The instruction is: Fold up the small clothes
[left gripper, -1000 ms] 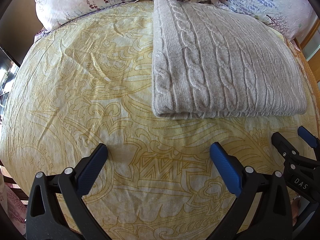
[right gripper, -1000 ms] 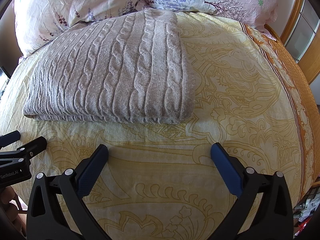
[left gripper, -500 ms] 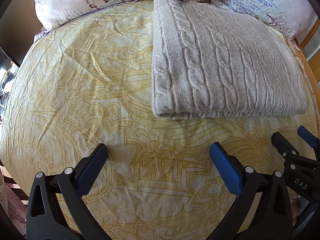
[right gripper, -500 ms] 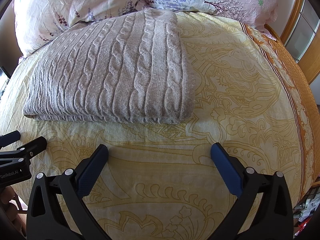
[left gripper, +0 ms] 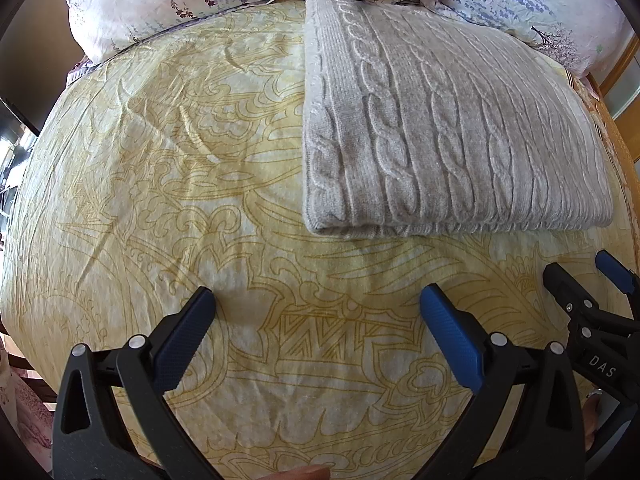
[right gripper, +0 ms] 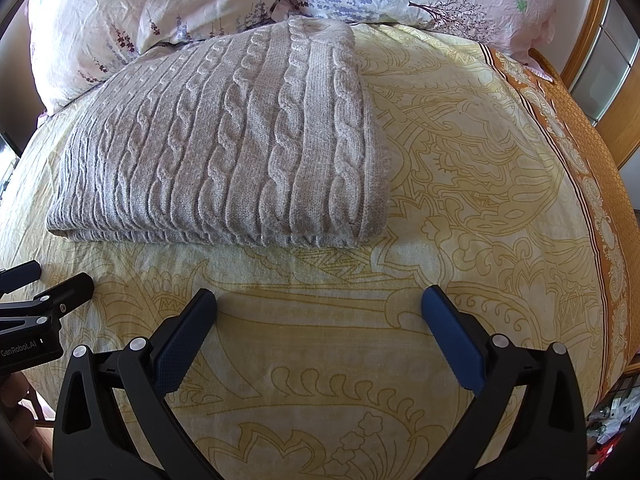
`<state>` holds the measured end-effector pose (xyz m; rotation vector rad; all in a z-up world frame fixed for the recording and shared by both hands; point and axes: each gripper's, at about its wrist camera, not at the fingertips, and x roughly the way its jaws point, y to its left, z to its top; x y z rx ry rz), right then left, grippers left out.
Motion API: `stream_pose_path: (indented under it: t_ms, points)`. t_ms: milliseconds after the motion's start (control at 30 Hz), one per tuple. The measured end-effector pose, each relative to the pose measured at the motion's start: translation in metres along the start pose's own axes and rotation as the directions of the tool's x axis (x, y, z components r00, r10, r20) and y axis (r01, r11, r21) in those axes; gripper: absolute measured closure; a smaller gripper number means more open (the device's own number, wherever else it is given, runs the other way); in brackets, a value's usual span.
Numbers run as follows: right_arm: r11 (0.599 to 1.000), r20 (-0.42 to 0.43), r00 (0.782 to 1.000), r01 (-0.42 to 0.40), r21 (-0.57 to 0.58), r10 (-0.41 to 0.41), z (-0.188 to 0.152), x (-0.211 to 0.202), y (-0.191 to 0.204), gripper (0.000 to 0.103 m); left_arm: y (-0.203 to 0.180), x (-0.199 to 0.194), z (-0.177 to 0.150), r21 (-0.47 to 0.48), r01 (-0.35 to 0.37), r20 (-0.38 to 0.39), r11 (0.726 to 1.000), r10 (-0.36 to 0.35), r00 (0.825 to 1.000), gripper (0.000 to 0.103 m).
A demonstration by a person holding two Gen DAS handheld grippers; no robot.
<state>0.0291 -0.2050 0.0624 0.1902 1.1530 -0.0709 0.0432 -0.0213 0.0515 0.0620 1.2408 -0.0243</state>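
On yellow bedsheet (left gripper: pixel 168 184) — folded grey sweater (left gripper: pixel 448 128), both grippers empty, jaws apart

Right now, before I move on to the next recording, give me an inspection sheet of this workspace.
Surface: bed with yellow patterned sheet, lightly wrinkled; orange border along its right side.
Job's things: grey cable-knit sweater, folded into a flat rectangle, near the pillows.
Clutter: nothing seen on the sheet.
Grippers: left gripper and right gripper both have jaws wide apart, holding nothing, short of the sweater's near edge.
Cables: nothing seen.
Surroundings: two floral pillows at the head; wooden frame at right.
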Motion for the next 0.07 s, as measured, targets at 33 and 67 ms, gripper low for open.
stream_pose_path:
  t_ms: [33, 67]
  points:
    - [1.0, 0.0, 1.0, 0.0, 0.0, 0.0, -0.0001, 0.0, 0.0, 0.001, -0.0001, 0.0, 0.0002, 0.0, 0.0, 0.0, 1.0, 0.0, 1.0, 0.002]
    - [1.0, 0.0, 1.0, 0.0, 0.0, 0.0, -0.0001, 0.0, 0.0001, 0.001, 0.0, -0.0001, -0.0002, 0.0, 0.0, 0.0, 1.0, 0.0, 1.0, 0.002]
